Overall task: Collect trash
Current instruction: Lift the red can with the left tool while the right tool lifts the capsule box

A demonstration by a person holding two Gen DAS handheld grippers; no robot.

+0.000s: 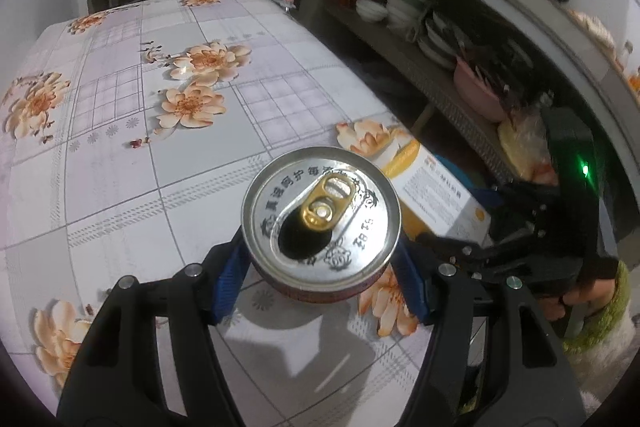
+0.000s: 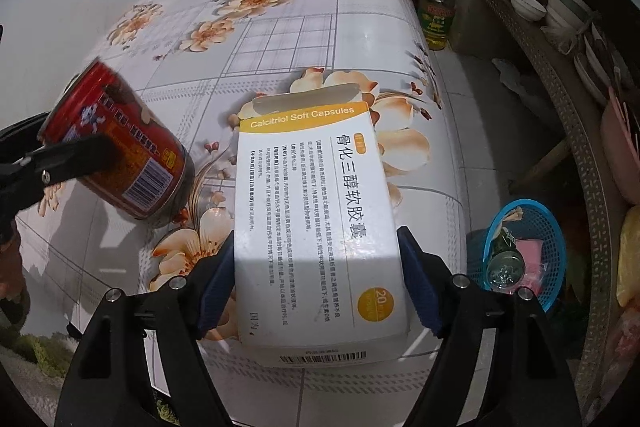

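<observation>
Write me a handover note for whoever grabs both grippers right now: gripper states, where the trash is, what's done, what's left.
Left gripper: jaws around the opened red can, can tilted, blue pads at its sides.
Right gripper: jaws around the white capsule box, top flap open, box at the table's near edge.
Blue basket stands on the floor right of the table and already holds a bottle and something pink.
Done: both items gripped or nearly so.
Left: carry the can and box to the basket, release.

can on table, left of box | box at table's right edge | basket on floor, right of table
</observation>
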